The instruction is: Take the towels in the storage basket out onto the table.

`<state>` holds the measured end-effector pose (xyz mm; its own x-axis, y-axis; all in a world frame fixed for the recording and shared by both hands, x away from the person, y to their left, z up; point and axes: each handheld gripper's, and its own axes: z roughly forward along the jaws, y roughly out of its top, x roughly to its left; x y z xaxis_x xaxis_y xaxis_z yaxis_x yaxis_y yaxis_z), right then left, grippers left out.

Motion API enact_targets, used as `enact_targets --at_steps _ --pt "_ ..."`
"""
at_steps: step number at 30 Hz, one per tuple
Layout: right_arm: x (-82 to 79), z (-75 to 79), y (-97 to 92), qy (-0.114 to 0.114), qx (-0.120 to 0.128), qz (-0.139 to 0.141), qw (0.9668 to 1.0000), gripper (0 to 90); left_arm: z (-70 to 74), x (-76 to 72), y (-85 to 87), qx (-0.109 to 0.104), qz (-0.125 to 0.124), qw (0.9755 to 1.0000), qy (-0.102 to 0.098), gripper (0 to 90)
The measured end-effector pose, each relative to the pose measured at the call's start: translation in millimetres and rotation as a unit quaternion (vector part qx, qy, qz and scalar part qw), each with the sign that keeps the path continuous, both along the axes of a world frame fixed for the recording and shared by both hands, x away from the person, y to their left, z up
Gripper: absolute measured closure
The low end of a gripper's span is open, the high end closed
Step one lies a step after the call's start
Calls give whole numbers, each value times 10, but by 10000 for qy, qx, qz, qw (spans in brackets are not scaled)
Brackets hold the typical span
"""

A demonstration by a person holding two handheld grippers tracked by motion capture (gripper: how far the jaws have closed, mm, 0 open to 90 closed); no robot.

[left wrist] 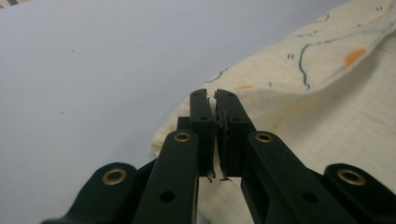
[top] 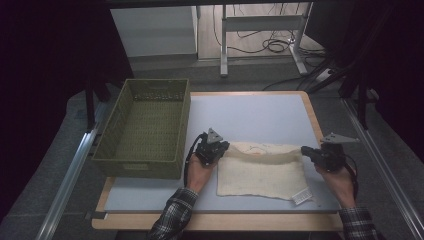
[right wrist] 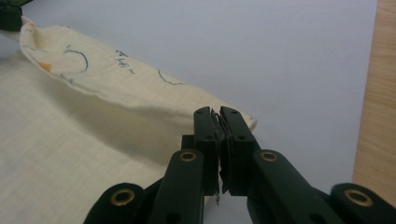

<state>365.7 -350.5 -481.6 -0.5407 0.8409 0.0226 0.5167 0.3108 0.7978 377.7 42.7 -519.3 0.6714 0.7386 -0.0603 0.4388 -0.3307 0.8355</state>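
A cream cloth (top: 262,172) lies between the two tools on the desk (top: 250,112), its long axis running from the left tool (top: 218,148) across to the right tool (top: 309,152), so it points sideways along the person's edge of the desk. Each tool is clamped narrow on one far corner of the cloth: in the left gripper view the left tool (left wrist: 215,126) has its jaws pressed together with the cloth's edge pinched between them, and the cloth (left wrist: 327,93) spreads away to the right of that tool, its lifted far hem showing blue lines and orange spots. In the right gripper view the right tool (right wrist: 219,135) grips the opposite corner in the same way, and the cloth (right wrist: 70,140) stretches off to that tool's left. The far edge of the cloth hangs as a raised, slightly sagging fold strung from tool to tool, while the rest lies flat toward the person, below both tools in the high view. A small white label (top: 301,196) sits at the near corner, just below the right tool. A green basket (top: 145,125) stands just left of the left tool, apart from the cloth.
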Motion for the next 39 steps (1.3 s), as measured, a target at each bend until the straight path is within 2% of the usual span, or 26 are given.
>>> enact_targets --at_steps 7,13,18,23,27,34,37,39 --pt "-338 13 -36 -72 14 122 9999 864 5 -218 34 -116 -161 9998 -36 862" --pt "-569 -50 -88 8 91 152 9998 864 -4 -428 91 -225 -273 9994 -30 861" --pt "-755 -65 -126 -11 162 188 9997 863 1 -612 127 -320 -397 9987 -52 859" --pt "-898 -99 -127 50 132 262 9996 862 -20 -770 119 -213 -486 9985 -140 858" --pt "-983 -147 -96 47 -6 323 9995 860 -60 -871 118 -162 -537 9983 -130 855" --pt "-1067 -257 -108 165 -16 331 9993 851 -166 -1026 147 -186 -629 9978 55 839" --pt "-1103 -278 -120 210 52 322 9992 836 -203 -1100 173 -155 -736 9970 177 788" --pt "-1129 -266 -137 224 88 313 9992 811 -218 -1155 212 -210 -763 9965 264 746"
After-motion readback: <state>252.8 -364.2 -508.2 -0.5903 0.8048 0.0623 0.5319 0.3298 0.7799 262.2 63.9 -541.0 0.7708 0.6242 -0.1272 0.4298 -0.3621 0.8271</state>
